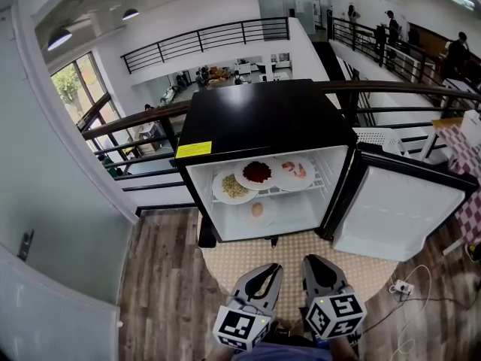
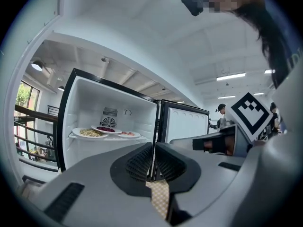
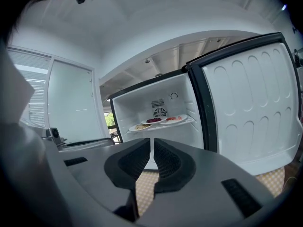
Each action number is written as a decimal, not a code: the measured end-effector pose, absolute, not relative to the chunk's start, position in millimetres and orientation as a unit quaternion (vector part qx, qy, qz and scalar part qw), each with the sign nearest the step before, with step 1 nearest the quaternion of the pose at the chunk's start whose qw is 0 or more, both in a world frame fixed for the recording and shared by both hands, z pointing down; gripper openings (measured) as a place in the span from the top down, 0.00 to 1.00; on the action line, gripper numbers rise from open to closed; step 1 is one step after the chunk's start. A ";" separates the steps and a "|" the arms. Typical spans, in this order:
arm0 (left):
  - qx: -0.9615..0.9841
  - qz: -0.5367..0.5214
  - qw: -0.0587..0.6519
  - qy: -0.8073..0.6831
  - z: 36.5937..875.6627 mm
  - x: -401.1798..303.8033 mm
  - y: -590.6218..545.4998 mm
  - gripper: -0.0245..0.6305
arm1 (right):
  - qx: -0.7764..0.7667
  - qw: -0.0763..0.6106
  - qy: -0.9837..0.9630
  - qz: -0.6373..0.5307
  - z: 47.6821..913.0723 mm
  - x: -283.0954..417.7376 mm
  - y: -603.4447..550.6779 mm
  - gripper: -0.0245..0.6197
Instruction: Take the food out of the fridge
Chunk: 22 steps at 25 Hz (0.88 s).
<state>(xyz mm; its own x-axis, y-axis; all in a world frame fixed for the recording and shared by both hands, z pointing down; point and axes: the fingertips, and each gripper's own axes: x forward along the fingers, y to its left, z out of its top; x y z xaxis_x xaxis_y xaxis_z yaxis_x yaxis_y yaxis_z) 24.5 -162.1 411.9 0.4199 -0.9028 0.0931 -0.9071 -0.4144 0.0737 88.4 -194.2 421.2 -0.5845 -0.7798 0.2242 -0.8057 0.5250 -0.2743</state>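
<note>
A black mini fridge (image 1: 259,119) stands with its door (image 1: 398,213) swung open to the right. Three plates sit side by side on its shelf: noodles (image 1: 234,187), dark red food (image 1: 257,173) and pink food (image 1: 294,171). A small round pale item (image 1: 257,210) lies on the fridge floor below. The same plates (image 2: 102,131) (image 3: 156,122) show ahead in both gripper views. My left gripper (image 1: 264,271) (image 2: 153,157) and right gripper (image 1: 316,263) (image 3: 151,150) hang side by side in front of the fridge, well short of it. Both are shut with nothing between the jaws.
A round woven mat (image 1: 301,254) lies under the fridge on wooden flooring. A white wall panel (image 1: 45,224) runs along the left. A power strip with cables (image 1: 402,286) lies at the right, near a checkered tablecloth (image 1: 466,156). A railing (image 1: 135,119) runs behind the fridge.
</note>
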 end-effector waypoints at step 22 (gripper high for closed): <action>0.885 0.039 0.043 -0.463 404.8 11.7 -232.0 0.91 | 0.471 0.005 -0.842 0.265 437.2 56.2 -269.6 0.90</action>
<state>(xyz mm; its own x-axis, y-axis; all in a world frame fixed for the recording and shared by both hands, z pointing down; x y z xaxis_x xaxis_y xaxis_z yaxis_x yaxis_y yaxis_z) 11.7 -232.0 404.8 0.5687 -0.8153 0.1084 -0.8220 -0.5681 0.0394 56.2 -269.6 437.2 -0.5563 -0.7899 0.2581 -0.7955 0.4164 -0.4402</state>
